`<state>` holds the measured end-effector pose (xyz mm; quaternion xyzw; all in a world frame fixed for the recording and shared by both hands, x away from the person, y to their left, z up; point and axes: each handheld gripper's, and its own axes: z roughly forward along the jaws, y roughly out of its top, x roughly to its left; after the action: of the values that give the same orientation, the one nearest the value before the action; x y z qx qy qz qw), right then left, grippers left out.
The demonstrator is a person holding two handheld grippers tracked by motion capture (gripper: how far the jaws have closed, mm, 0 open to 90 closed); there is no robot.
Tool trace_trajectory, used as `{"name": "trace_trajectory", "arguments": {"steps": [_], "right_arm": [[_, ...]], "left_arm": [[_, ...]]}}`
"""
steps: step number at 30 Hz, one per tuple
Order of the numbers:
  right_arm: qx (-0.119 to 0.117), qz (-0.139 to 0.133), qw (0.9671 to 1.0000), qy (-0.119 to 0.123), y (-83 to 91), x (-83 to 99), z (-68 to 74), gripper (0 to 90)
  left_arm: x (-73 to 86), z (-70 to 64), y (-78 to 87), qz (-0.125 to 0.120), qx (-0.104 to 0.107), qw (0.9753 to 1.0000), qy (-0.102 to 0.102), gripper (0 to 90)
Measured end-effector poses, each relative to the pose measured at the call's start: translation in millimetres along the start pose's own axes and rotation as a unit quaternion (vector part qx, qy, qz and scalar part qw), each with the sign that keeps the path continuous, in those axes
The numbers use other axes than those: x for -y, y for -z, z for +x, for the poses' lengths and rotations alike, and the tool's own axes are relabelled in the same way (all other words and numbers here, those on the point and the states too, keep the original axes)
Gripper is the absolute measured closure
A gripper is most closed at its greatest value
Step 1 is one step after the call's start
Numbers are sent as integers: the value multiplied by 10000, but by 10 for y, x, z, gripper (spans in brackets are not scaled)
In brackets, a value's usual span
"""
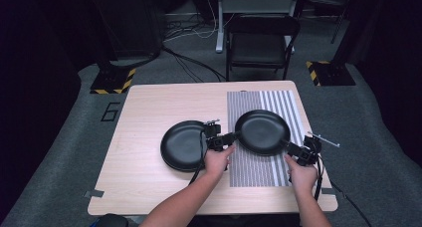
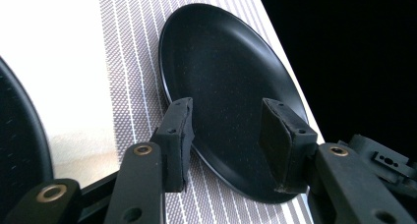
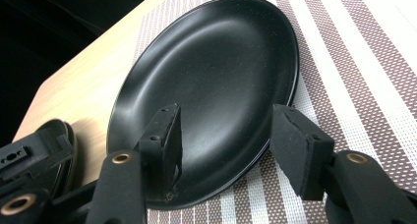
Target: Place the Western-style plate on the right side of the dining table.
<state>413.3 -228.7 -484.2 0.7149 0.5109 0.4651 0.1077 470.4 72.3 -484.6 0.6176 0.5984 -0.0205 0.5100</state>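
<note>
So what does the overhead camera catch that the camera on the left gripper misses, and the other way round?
High view alone: the person's hands, left hand included, the black folding chair behind the table, floor cables, and the left plate whole.

Left gripper view alone: its own open jaws up close, straddling the near rim of the right plate, and that plate's speckled surface.

Both: the two black plates, the striped placemat, the wooden tabletop, and the right gripper.

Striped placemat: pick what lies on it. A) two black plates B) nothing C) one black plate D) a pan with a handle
C: one black plate lies on the striped placemat; the other black plate sits beside it on the bare wooden table.
</note>
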Motion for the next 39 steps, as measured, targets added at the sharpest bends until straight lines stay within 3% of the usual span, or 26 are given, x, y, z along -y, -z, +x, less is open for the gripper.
{"name": "trace_trajectory", "arguments": {"steps": [5,8,12,14,18,32,39], "right_arm": [[28,49,9993,382,50,26,21,451],[-15,47,9990,443,67,38,24,448],[-199,136,9982,543,127,89,23,432],[-176,147,9983,543,140,101,33,430],[-119,118,9969,764,190,114,51,418],[-152,112,9918,1265,266,164,106,382],[-250,131,9908,1327,296,185,165,370]], "left_arm": [[-63,78,153,34,37,9997,-252,534],[-90,127,210,39,21,9996,-295,523],[-166,267,379,35,-4,9997,-261,500],[-180,293,415,24,-15,9997,-252,500],[-236,417,565,-55,-92,9995,-313,493],[-368,953,1089,-199,-334,9987,-342,486],[-390,1157,1301,-237,-353,9987,-289,486]]}}
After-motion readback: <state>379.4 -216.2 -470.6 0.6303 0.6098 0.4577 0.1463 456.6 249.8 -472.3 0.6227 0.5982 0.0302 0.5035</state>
